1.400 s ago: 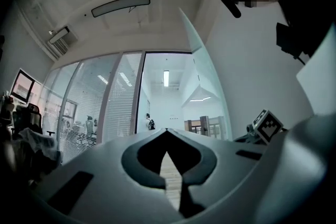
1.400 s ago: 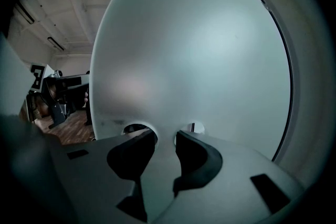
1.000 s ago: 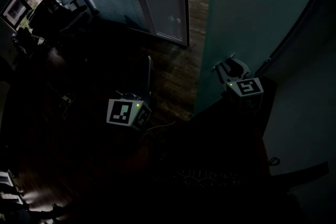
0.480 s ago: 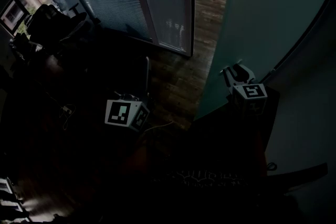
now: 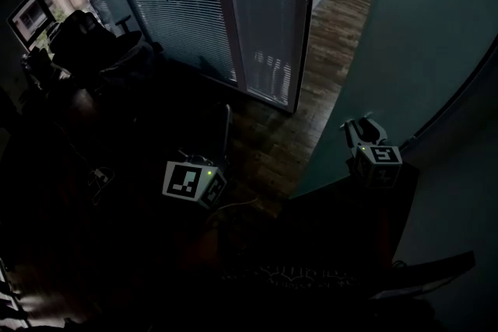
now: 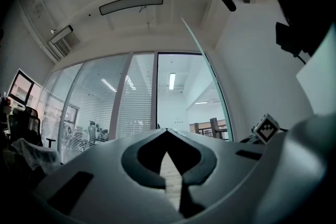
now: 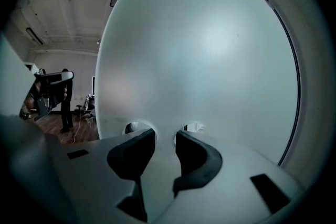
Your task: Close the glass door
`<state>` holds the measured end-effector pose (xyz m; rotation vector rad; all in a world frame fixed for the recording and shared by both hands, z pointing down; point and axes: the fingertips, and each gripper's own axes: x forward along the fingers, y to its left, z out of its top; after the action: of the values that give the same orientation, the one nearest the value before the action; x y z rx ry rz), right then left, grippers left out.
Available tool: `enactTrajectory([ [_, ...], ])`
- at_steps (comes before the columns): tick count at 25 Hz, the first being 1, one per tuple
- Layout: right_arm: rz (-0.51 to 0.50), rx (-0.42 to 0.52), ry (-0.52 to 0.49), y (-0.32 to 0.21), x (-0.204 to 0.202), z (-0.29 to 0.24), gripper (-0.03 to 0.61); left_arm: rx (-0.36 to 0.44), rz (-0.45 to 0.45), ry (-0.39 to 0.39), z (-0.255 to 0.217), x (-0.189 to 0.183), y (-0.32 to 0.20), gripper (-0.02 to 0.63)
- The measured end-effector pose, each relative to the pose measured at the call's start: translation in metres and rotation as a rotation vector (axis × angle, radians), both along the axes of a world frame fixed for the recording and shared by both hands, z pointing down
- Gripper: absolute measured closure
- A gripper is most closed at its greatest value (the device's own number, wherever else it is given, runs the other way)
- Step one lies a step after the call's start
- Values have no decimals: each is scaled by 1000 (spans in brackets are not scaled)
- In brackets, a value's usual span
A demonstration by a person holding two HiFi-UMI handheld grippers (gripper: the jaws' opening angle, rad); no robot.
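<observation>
The frosted glass door [image 5: 405, 43] stands open at the right of the dim head view, and it fills the right gripper view [image 7: 210, 50]. My right gripper [image 5: 359, 122] is at the door's face near its lower edge. Its jaws stand open [image 7: 165, 134] with nothing between them, their tips close to the glass. My left gripper [image 5: 224, 120] hangs to the left over the wood floor, apart from the door. In the left gripper view its jaw tips meet [image 6: 167, 131], so it is shut on nothing.
A glass partition with blinds [image 5: 257, 19] runs along the back, with the doorway gap [image 5: 334, 19] beside it. An office chair [image 5: 85, 39] and a monitor [image 5: 27, 12] stand at far left. A person [image 7: 64, 97] stands in the corridor beyond. A cable [image 5: 241, 202] lies on the floor.
Both grippers have moved forward and the whole view has shifted with them. The right gripper has stayed at the door's face, and more of the corridor shows past the door's edge.
</observation>
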<state>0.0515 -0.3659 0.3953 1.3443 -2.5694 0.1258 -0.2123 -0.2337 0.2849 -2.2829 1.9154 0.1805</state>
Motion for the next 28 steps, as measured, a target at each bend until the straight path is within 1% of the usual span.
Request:
enactTrajectory([
  [4, 6, 0, -4, -15, -13, -1, 454, 1, -13, 3, 8, -18, -9, 612],
  [9, 22, 5, -23, -36, -25, -2, 454, -17, -10, 14, 15, -20, -27, 612],
  [15, 36, 37, -42, -69, -45, -3, 456, -43, -49, 25, 27, -35, -58, 612],
  [18, 37, 29, -44, -88, -55, -2, 457, -25, -60, 28, 24, -41, -80, 612],
  [22, 38, 29, -36, -110, -65, -3, 459, 7, -70, 15, 11, -41, -107, 612],
  [25, 20, 28, -35, -130, -73, -3, 459, 13, -90, 35, 10, -44, -125, 612],
  [28, 20, 24, -32, -146, -81, -5, 459, 4, -109, 38, 12, -49, -133, 612],
])
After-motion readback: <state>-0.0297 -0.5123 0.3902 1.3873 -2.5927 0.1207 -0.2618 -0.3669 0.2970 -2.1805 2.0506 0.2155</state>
